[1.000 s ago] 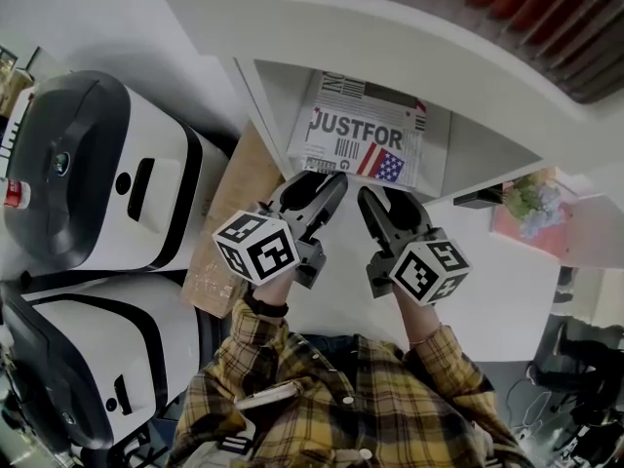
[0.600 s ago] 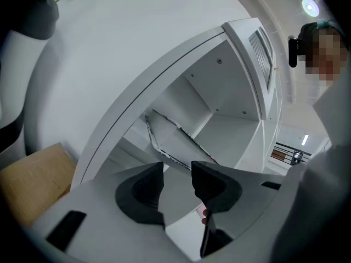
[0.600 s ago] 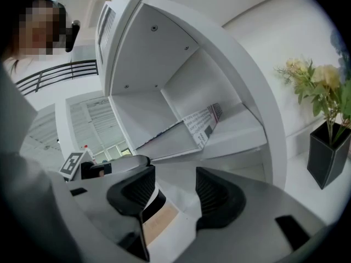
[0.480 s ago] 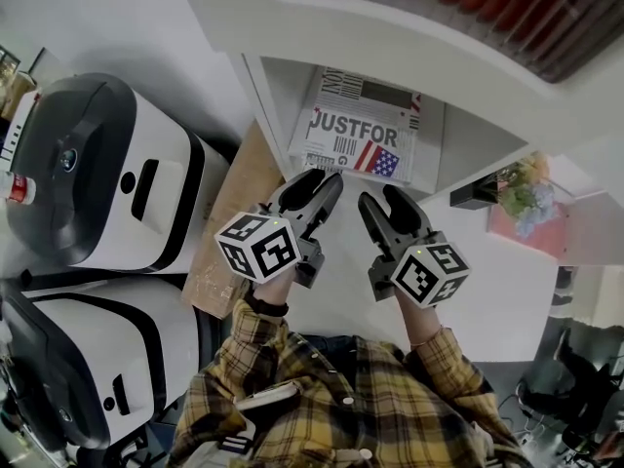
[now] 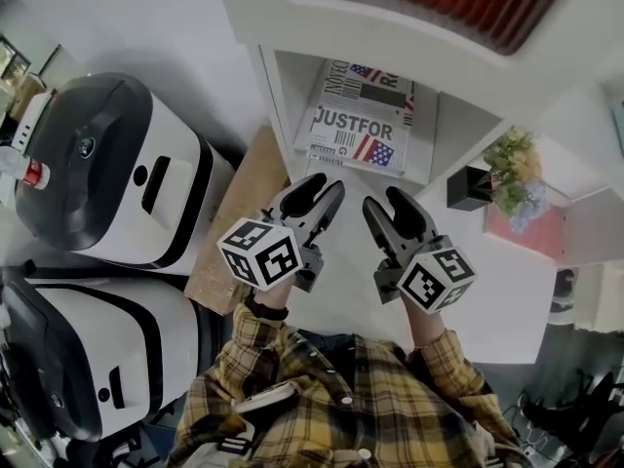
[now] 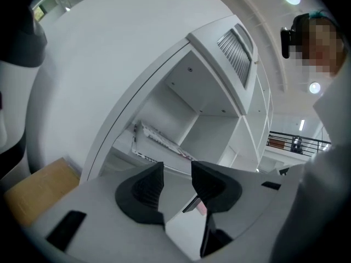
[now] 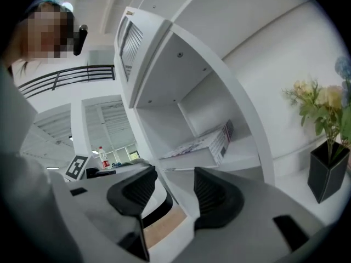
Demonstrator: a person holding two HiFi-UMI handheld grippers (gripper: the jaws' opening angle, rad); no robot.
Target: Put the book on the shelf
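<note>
The book lies flat on the shelf; both tools empty

Our head camera looks steeply down; those on the left hand-held gripper and right hand-held gripper closely face the same shelf.

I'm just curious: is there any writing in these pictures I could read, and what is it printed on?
"JUSTFOR": large letters on the cover of the book lying in the shelf.
Smaller print on that cover: too blurred to read.
Left gripper and right gripper: only black-and-white square marker patterns, no words.
</note>
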